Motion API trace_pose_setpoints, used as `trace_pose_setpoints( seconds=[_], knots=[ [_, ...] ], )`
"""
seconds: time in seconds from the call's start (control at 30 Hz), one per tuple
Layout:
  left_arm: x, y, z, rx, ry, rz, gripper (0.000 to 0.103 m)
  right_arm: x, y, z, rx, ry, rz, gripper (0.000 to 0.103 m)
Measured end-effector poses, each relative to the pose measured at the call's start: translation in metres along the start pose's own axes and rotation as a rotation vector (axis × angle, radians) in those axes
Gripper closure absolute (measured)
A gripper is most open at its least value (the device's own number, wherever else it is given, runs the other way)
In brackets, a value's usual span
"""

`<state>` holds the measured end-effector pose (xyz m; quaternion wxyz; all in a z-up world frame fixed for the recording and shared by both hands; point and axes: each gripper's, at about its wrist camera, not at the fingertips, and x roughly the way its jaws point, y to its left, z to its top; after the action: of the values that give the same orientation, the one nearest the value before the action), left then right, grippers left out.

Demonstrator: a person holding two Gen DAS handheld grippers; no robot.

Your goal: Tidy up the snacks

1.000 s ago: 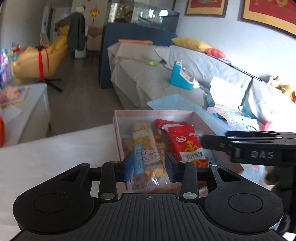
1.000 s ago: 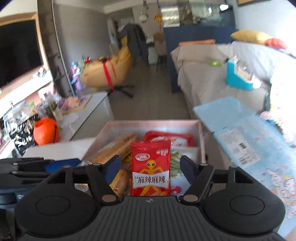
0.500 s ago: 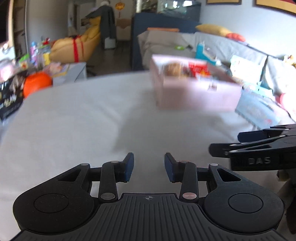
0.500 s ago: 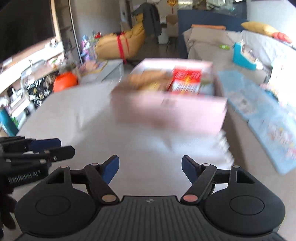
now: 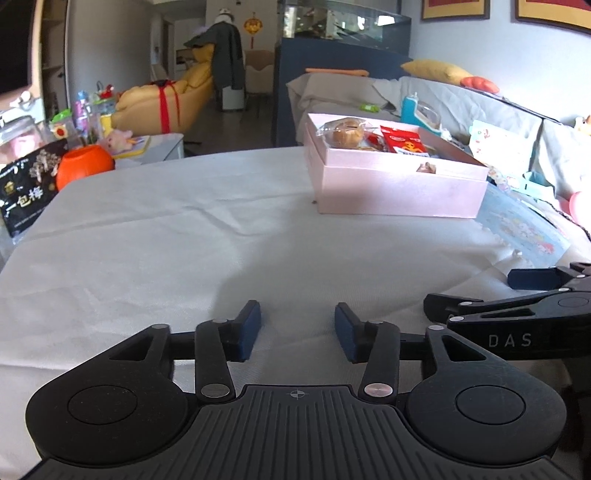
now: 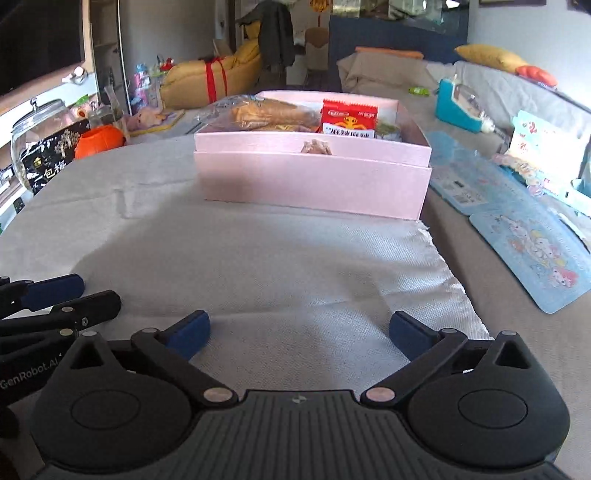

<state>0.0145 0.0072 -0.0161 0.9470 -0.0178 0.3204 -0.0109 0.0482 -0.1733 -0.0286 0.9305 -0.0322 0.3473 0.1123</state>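
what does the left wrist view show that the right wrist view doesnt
Only the left wrist view: a round bun in clear wrap in the box, framed pictures on the wall, and the right gripper from its side at the frame's right edge.

Only the right wrist view: a long bread in the box, a glass jar at left, and a blue cartoon mat beside the cloth.

Both: the pink box on the white cloth, the red snack pack, the orange pumpkin, and the left gripper and right gripper, jaws opening with nothing between them.
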Motion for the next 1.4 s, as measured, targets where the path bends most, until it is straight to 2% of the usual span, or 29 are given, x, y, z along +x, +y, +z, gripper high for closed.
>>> trace_pose_setpoints(
  seconds=[1.4],
  knots=[
    [-0.0003,-0.0029,0.0005,0.014,-0.01,0.026,0.05,0.0032,-0.0006,-0.0025,0.015,-0.02,-0.015,0.0]
  ],
)
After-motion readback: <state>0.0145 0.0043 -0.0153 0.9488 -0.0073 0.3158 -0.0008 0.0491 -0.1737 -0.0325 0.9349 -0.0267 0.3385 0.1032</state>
